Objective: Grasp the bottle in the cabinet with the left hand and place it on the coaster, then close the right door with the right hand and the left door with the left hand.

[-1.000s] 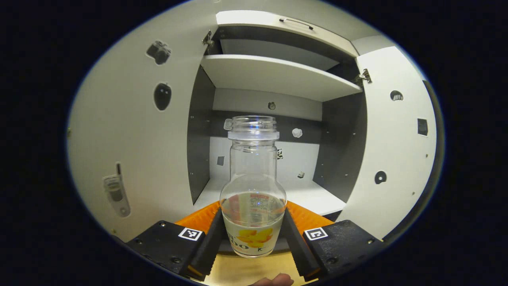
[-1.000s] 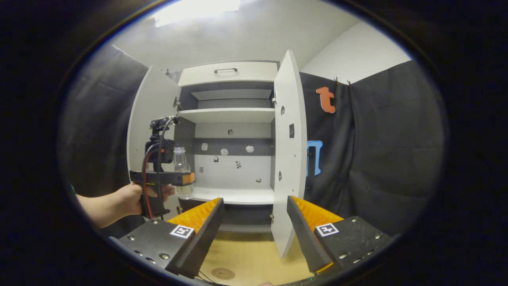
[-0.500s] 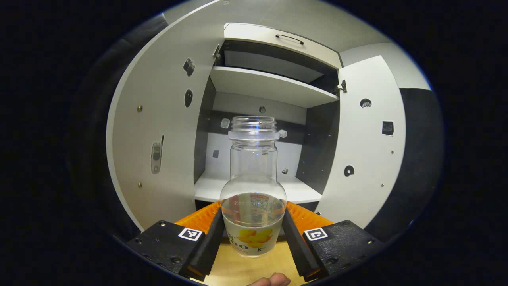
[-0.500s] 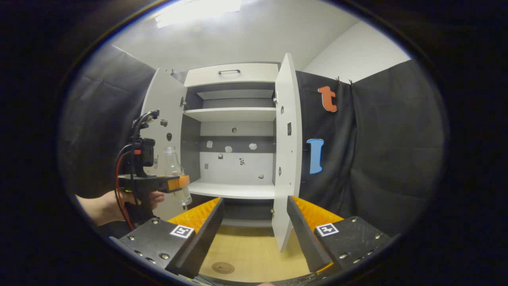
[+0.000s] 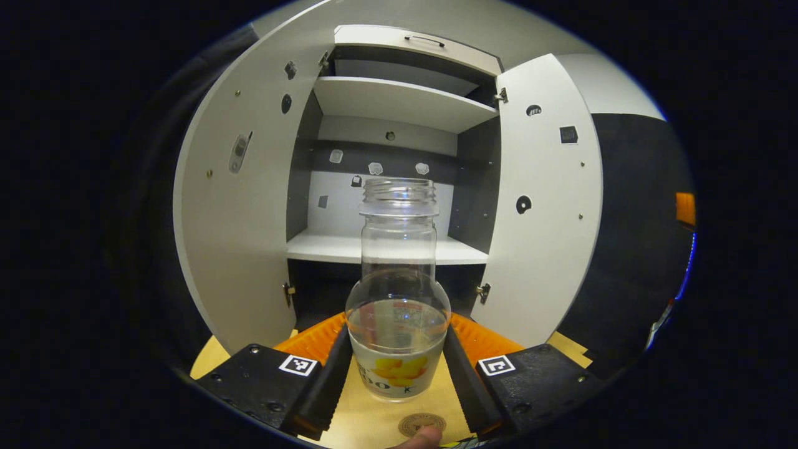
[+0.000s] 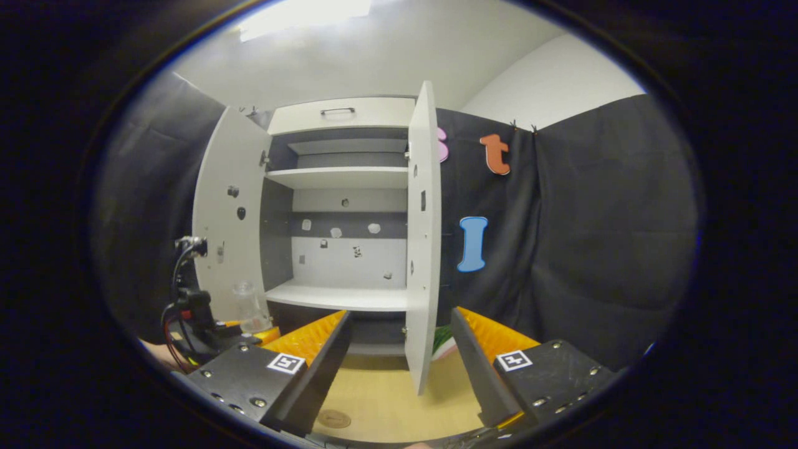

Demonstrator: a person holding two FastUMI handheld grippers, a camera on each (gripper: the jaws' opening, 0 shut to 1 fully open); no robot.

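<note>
Bottle held above the table, on its way to the coaster

The left gripper (image 5: pixel 397 368) pinches the clear glass bottle with the yellow label (image 5: pixel 398 324) upright, just above the small round brown coaster (image 5: pixel 419 424). Lower it slowly and straight, right over the coaster. The bottle's bottom hides part of the table. The right gripper (image 6: pixel 399 368) is spread wide, holding nothing.
</note>
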